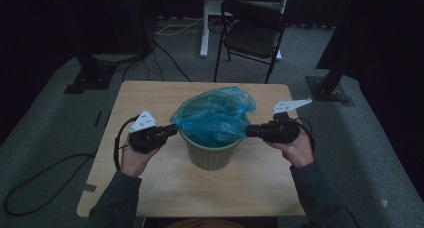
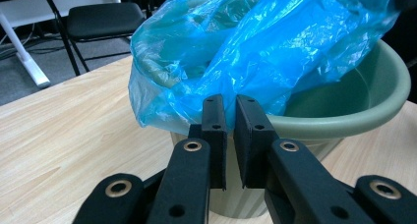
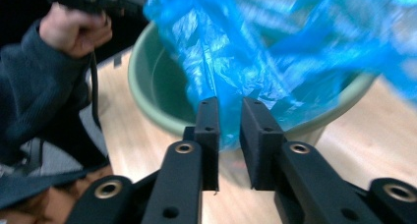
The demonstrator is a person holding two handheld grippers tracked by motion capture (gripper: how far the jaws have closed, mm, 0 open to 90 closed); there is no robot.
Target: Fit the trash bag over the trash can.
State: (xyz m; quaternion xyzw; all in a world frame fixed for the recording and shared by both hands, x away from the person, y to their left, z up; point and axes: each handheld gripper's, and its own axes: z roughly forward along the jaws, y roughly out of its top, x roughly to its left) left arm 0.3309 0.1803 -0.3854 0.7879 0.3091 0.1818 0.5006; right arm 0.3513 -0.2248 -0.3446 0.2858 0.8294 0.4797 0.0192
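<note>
Blue bag (image 1: 215, 115) sat loose in the green bucket (image 1: 210, 155), not yet folded over its rim; left claw (image 1: 172, 130) and right claw (image 1: 248, 131) stood narrow, gripping nothing.

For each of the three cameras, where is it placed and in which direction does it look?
High view: above the person's side, looking forward and down on the wooden table; both forearms, left gripper and right gripper show.
Left gripper view: rides the left gripper, facing the blue plastic bag draped over the green bin; its black jaws show.
Right gripper view: rides the right gripper, facing bag and bin from the opposite side; the person's other hand shows.
All views share bag and bin.
</note>
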